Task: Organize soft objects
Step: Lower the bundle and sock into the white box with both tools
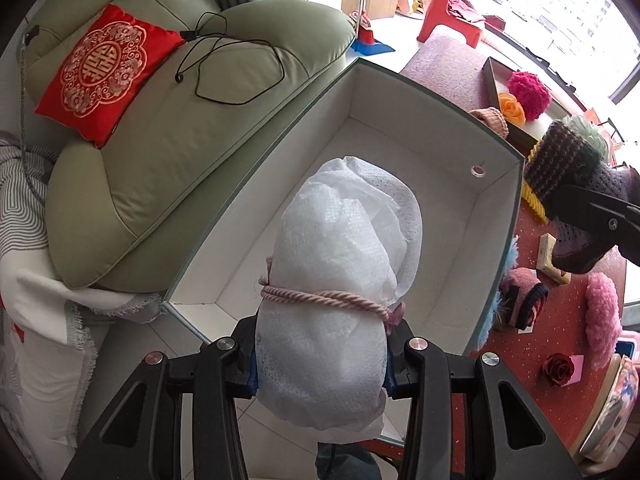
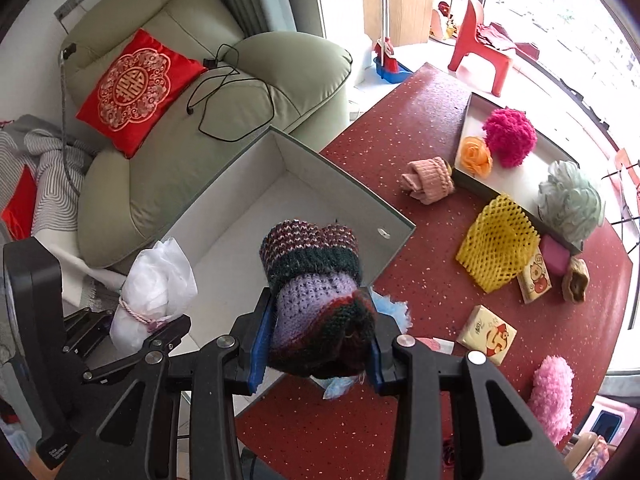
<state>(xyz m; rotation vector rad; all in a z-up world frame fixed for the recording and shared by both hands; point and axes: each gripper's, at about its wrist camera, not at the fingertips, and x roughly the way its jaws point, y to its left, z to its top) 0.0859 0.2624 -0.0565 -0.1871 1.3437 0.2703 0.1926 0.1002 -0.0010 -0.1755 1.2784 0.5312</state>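
Left wrist view: left claw point(image 1: 321, 364) clamped on white wrapped bundle point(image 1: 340, 264), held over the near end of open box point(image 1: 424, 124); bundle reads as light and compressible, a roll of thin non-woven or foam sheet, crinkled at the top, cinched low down by pink cord point(image 1: 324, 294); cord waist looks the firmest spot to hold, present grip sits just below it on the fat lower part, which bulges around the pads; likely to squash rather than slip; loose top folds poor for a hold

Right wrist view: right claw point(image 2: 314, 344) clamped on knitted roll point(image 2: 316, 292), hanging over the box's near right rim beside the red table point(image 2: 400, 240); roll soft, springy, high-friction wool, light; bands of dark green, lilac, maroon and a speckled pink-brown cuff at the far end; gripped across the thick lilac middle, probably the best place, since the ends may unroll

Box interior white and bare apart from what hangs above it; round hole in the right wall; both loads judged safe to drop from low, nothing fragile

Elsewhere on table: pink sock roll point(image 2: 430, 180), yellow foam net point(image 2: 496, 240), fluffy pink piece point(image 2: 554, 396); tray point(image 2: 472, 112) with magenta pompom point(image 2: 510, 136) and orange flower point(image 2: 476, 156)
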